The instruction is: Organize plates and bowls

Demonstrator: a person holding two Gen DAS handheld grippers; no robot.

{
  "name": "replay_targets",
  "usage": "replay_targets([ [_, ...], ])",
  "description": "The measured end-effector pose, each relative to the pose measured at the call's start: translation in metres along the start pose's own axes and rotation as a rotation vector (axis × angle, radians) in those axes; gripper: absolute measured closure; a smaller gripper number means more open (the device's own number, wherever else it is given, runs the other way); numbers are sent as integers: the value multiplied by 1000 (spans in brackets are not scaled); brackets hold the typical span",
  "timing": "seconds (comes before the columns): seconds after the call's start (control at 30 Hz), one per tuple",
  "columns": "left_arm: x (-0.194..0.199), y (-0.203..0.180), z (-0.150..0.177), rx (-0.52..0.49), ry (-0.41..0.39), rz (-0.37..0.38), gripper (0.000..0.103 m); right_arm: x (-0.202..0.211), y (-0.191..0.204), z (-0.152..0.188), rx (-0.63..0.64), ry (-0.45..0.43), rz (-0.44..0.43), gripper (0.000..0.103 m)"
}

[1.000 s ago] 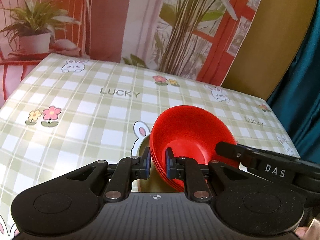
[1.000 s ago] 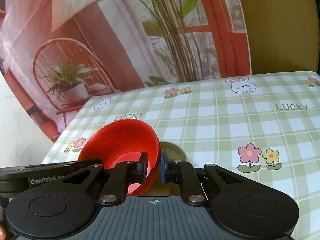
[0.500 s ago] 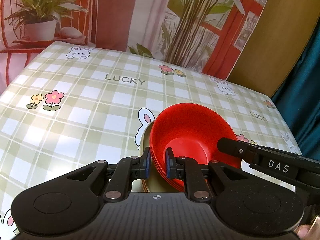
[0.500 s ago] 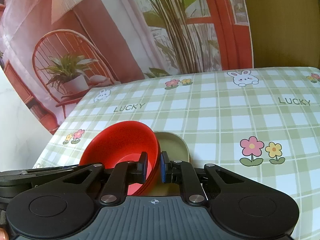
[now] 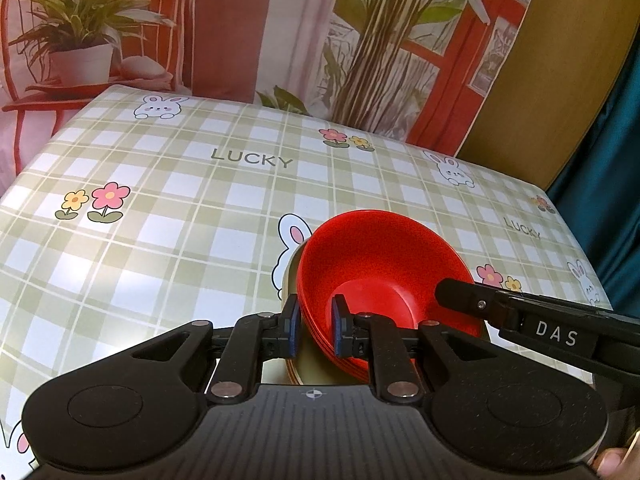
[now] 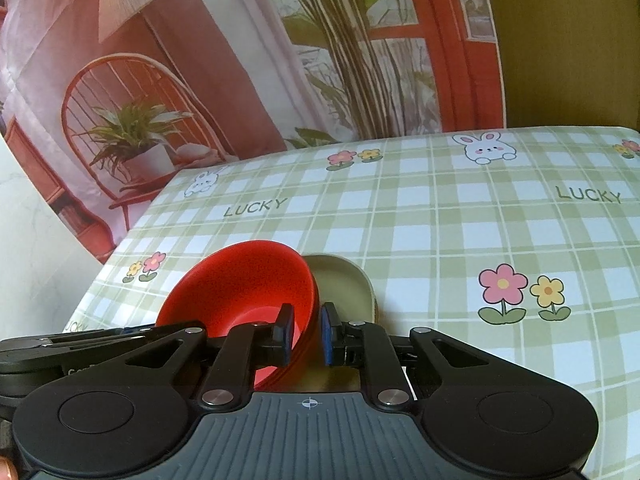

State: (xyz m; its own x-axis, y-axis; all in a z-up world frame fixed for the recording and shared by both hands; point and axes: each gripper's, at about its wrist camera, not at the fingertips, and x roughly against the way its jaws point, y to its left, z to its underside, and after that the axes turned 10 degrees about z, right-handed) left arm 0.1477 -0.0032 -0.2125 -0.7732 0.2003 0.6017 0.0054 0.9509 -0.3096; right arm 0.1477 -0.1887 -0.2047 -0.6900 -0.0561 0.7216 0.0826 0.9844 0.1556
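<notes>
A stack of red bowls (image 5: 372,276) sits on olive-beige plates (image 5: 292,264), low over the checked tablecloth. My left gripper (image 5: 314,330) is shut on the left rim of the red bowls, one pad inside and one outside. My right gripper (image 6: 305,332) is shut on the right rim of the same red bowls (image 6: 244,280), with the beige plates (image 6: 340,280) showing just behind. The right gripper's body shows in the left wrist view (image 5: 520,316). Whether the plates touch the cloth is hidden.
The table (image 5: 160,220) has a green checked cloth printed with rabbits, flowers and "LUCKY". A printed backdrop (image 5: 240,20) of a plant and chair hangs behind it. A teal curtain (image 5: 616,160) hangs past the table's right edge.
Both grippers keep their hold on the bowls. The views have tilted and dropped toward the table, so the stack sits lower and more of the beige plates shows.
</notes>
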Motion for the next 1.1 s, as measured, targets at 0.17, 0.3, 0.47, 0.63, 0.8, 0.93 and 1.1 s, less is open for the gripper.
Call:
replay_targets([
  [0.17,1,-3,1,-19,-3,-17,85,3,-1,-1,8,-17,14,83],
  [0.3,4,-5,0,-47,-15,-55,84,6,-3,-1,9,-27,22,82],
  [0.47,12,-3,-3,-53,-35,-62,84,11,-5,-1,12,-42,32,81],
  [0.63,17,-6,-2,-67,-49,-74,81,18,-5,-1,22,-62,48,78],
  [0.8,23,-11,0,-97,-65,-89,70,25,-5,0,28,-78,68,77],
  [0.93,30,-17,0,-118,-83,-92,56,34,-6,0,30,-96,86,74],
  [1.1,44,-24,-3,-149,-138,-124,34,47,-9,-1,28,-130,112,60],
])
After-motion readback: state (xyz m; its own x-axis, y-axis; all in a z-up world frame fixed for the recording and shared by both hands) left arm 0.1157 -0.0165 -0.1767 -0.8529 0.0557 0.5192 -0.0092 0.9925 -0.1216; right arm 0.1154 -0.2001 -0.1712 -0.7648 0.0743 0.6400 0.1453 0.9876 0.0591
